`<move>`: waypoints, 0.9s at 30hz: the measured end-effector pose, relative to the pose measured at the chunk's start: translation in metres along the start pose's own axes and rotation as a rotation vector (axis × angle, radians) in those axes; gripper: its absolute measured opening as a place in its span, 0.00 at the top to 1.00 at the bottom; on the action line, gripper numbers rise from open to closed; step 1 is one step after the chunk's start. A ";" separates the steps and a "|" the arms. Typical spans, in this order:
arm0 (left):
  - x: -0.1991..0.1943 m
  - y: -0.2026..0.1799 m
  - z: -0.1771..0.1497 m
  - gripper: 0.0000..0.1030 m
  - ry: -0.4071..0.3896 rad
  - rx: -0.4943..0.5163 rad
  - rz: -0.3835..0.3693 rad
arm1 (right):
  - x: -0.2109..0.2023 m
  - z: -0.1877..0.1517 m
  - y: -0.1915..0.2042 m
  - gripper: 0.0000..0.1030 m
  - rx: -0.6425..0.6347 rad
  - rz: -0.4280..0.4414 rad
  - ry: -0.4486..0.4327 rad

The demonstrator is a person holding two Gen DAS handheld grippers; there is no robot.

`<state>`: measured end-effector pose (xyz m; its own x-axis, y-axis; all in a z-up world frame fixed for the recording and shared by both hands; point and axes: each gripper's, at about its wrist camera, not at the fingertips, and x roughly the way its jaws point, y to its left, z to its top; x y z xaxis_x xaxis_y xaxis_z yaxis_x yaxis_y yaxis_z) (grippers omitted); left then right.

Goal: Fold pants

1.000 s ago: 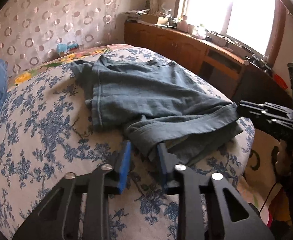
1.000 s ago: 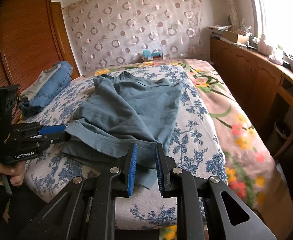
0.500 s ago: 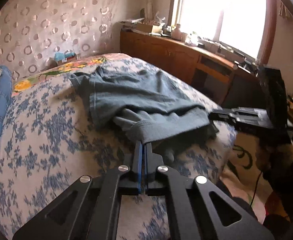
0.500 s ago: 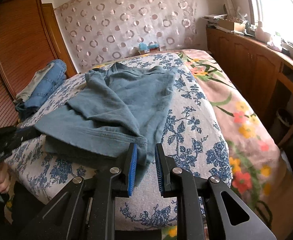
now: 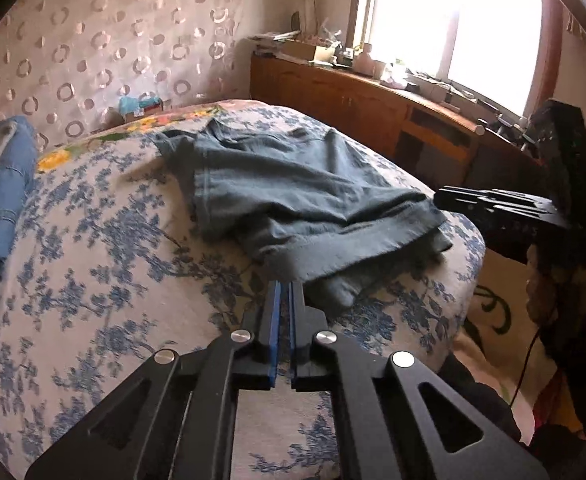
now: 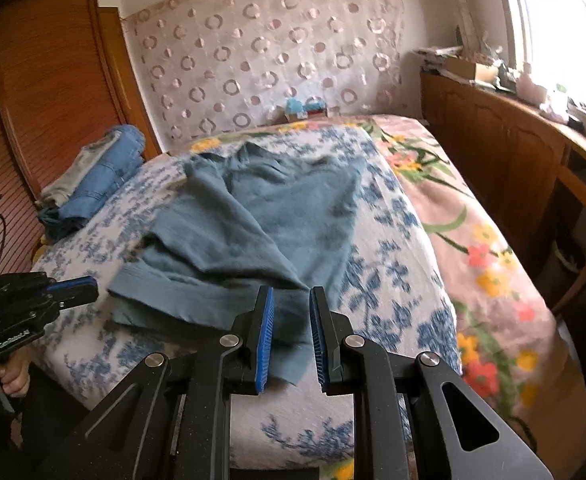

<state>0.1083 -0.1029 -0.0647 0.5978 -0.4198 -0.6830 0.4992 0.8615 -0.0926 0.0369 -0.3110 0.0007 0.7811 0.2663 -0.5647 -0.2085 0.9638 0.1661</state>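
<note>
Left gripper [image 5: 283,292] was nearest, jaws pinched shut on the near hem corner of the blue-grey pants [image 5: 293,196]; a second ago they stood apart around that cloth. Right gripper [image 6: 289,320] had jaws a little apart with the other hem corner between the pads; whether they pressed it could not be told. Pants lay spread on the blue-flowered bedspread [image 6: 393,280], leg hems at the near edge, waistband toward the headboard. Judged step: both hem corners taken for the first fold; next move would call for raising both corners together and carrying them to the waistband. Beyond, folded jeans [image 6: 101,176] lay near the wardrobe [image 6: 49,92]
</note>
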 end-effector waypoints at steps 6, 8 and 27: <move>-0.008 0.023 0.011 0.53 -0.050 -0.030 0.062 | 0.007 0.012 0.019 0.71 -0.046 0.054 -0.011; -0.009 0.035 0.016 0.44 -0.057 -0.052 0.071 | 0.014 0.017 0.025 0.70 -0.065 0.073 -0.007; -0.010 0.117 0.038 0.32 -0.065 -0.105 0.149 | 0.112 0.063 0.090 0.70 -0.276 0.210 0.136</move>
<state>0.1845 -0.0085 -0.0413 0.7012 -0.2996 -0.6470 0.3356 0.9393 -0.0713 0.1433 -0.1955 0.0032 0.6227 0.4398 -0.6471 -0.5214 0.8499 0.0759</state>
